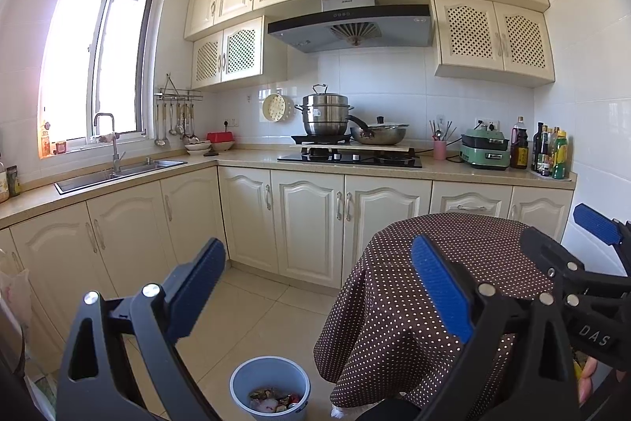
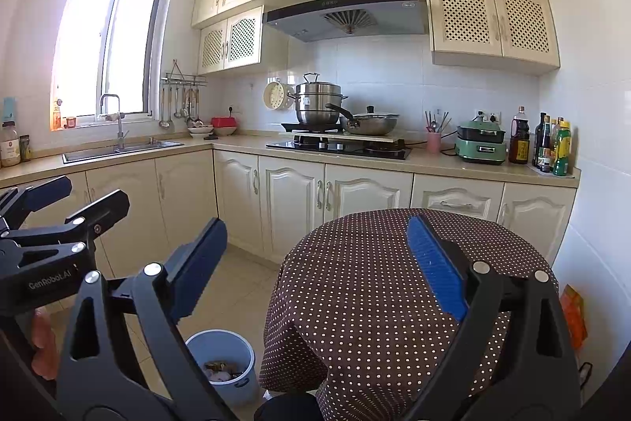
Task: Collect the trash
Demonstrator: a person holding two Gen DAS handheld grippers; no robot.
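- Left gripper [image 1: 319,287] was spread wide, held nothing.
- Right gripper [image 2: 315,263] was spread wide too, empty.
- Trash [image 1: 272,399] sat inside blue bin [image 1: 240,377] on floor, just left of polka-dot table [image 1: 394,302].

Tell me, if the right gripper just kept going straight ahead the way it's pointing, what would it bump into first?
Probably the round table with the dotted cloth: the right gripper, open and holding nothing, has one finger over it already. If it passes above the tabletop, the lower cabinets come next. Depth is hard to judge here.
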